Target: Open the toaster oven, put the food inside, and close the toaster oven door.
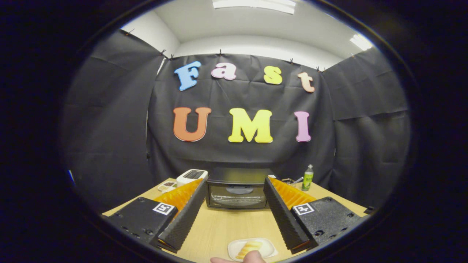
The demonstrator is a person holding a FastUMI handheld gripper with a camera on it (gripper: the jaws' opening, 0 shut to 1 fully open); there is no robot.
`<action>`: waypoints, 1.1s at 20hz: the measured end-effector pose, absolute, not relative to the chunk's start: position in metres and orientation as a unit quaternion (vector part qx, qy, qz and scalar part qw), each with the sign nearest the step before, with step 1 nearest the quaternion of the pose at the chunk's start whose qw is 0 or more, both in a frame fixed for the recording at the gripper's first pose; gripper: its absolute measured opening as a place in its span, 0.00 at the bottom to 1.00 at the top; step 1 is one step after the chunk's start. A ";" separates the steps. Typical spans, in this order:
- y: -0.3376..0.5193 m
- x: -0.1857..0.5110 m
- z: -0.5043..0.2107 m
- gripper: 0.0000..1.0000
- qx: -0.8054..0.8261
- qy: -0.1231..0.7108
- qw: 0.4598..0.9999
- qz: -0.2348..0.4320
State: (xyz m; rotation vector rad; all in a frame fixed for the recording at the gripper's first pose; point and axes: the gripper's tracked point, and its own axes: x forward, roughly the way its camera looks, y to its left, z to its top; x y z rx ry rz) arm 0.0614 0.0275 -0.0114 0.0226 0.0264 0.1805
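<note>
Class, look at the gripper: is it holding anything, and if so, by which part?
Nothing is held. The gripper is open over bare table, the toaster oven beyond its fingers and the food on its plate below.

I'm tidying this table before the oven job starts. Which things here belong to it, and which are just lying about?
For the job:
- toaster oven, door shut, beyond the fingers
- food on the white plate, between the fingers
- gripper, open, empty

Lying about:
- white toaster
- green bottle
- small tray beside the white toaster
</note>
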 end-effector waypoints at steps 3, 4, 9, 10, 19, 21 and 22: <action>0.022 0.100 -0.016 1.00 0.049 0.021 0.993 0.109; 0.014 0.118 -0.019 1.00 0.046 0.030 0.994 0.100; 0.019 0.201 -0.037 1.00 0.035 0.064 0.993 0.092; 0.025 0.217 -0.045 1.00 0.034 0.070 0.992 0.101; 0.052 0.311 -0.134 1.00 0.013 0.144 0.983 0.109; 0.055 0.319 -0.143 1.00 0.010 0.147 0.983 0.112; 0.053 0.323 -0.146 1.00 0.011 0.144 0.984 0.108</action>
